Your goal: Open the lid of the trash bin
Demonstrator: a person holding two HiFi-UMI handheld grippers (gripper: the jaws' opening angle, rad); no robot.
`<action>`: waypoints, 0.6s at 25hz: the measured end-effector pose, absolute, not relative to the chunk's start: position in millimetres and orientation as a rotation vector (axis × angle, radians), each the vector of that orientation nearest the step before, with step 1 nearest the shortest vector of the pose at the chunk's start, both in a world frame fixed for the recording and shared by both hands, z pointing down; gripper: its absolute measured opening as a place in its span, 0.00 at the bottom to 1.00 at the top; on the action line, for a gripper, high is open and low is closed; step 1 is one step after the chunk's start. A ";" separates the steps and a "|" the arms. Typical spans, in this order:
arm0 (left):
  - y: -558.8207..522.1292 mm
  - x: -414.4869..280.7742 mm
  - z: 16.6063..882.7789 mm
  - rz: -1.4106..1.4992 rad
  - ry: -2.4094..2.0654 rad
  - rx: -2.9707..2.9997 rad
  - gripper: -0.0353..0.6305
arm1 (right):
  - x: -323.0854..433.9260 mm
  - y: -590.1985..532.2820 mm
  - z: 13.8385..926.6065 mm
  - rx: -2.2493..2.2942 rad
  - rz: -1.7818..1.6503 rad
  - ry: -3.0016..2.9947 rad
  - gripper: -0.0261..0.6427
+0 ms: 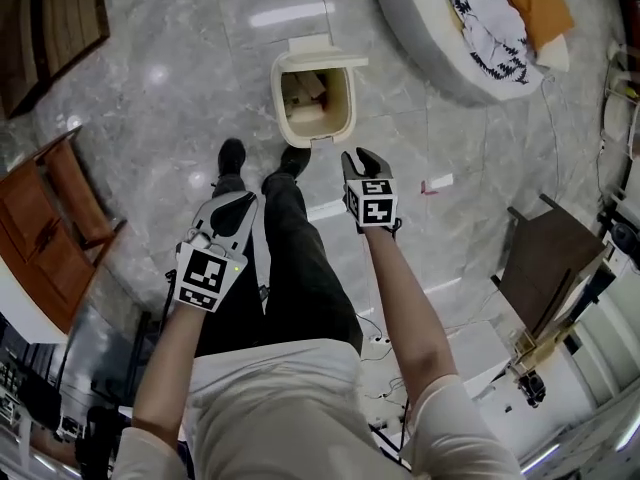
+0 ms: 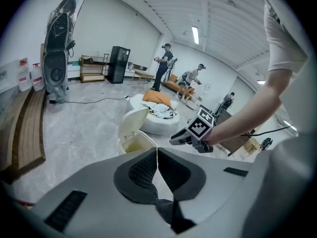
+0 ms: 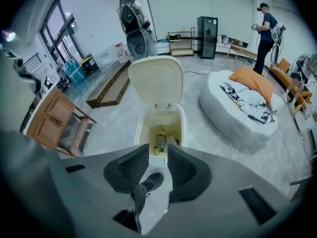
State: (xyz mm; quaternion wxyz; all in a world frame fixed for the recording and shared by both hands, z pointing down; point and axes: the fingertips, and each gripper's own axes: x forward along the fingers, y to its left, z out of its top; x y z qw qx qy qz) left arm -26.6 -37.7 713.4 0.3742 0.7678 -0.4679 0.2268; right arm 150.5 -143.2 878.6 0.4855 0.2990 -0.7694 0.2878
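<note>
Pointing down, R gripper [image 1: 358, 157] near trash bin [image 1: 277, 98], L gripper [image 1: 236, 204] behind

The trash bin [image 1: 314, 136] stands on the grey floor [image 1: 200, 68] with its lid [image 1: 322, 52] up at the far side; rubbish lies inside. My right gripper [image 1: 360, 160] hangs just before the bin, my left gripper [image 1: 238, 206] further back and left. One shoe [image 1: 296, 158] is close to its front.
</note>
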 end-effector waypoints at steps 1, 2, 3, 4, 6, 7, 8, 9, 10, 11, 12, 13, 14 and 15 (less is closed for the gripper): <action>-39.4 -23.0 709.7 0.579 -1.193 1.969 0.09 | 149.6 -145.2 870.7 0.723 0.698 -1.883 0.23; -42.0 -18.5 705.3 0.580 -1.184 1.977 0.09 | 148.7 -147.9 861.2 0.719 0.699 -1.892 0.23; -45.3 -14.0 699.6 0.583 -1.175 1.991 0.09 | 147.1 -151.0 850.2 0.718 0.702 -1.906 0.22; -49.5 -10.9 692.3 0.587 -1.168 2.008 0.09 | 144.0 -154.7 837.8 0.719 0.704 -1.927 0.22; -58.3 -9.2 672.8 0.592 -1.171 2.035 0.09 | 137.0 -161.5 809.0 0.721 0.697 -1.978 0.20; -60.8 -8.4 660.8 0.589 -1.178 2.038 0.09 | 136.6 -162.3 793.0 0.721 0.693 -1.995 0.20; -61.8 -6.9 648.9 0.584 -1.185 2.036 0.09 | 138.8 -161.7 777.5 0.723 0.691 -2.005 0.19; -62.4 -5.2 638.2 0.576 -1.195 2.030 0.09 | 142.1 -160.9 763.4 0.726 0.692 -2.011 0.18; -63.4 -4.2 629.3 0.568 -1.209 2.025 0.09 | 145.2 -160.6 750.9 0.728 0.693 -2.016 0.17; -65.1 -4.3 622.0 0.561 -1.226 2.023 0.09 | 147.3 -161.1 739.4 0.726 0.693 -2.022 0.16; -67.2 -5.1 615.6 0.557 -1.244 2.024 0.09 | 148.6 -162.6 728.4 0.724 0.688 -2.030 0.15; -68.7 -6.2 609.4 0.555 -1.258 2.025 0.09 | 149.5 -164.5 717.8 0.722 0.679 -2.040 0.15; -69.3 -6.9 603.1 0.554 -1.267 2.026 0.09 | 150.4 -166.4 707.5 0.722 0.669 -2.052 0.14; -69.2 -7.2 596.4 0.553 -1.273 2.030 0.09 | 151.4 -167.6 697.4 0.722 0.660 -2.064 0.14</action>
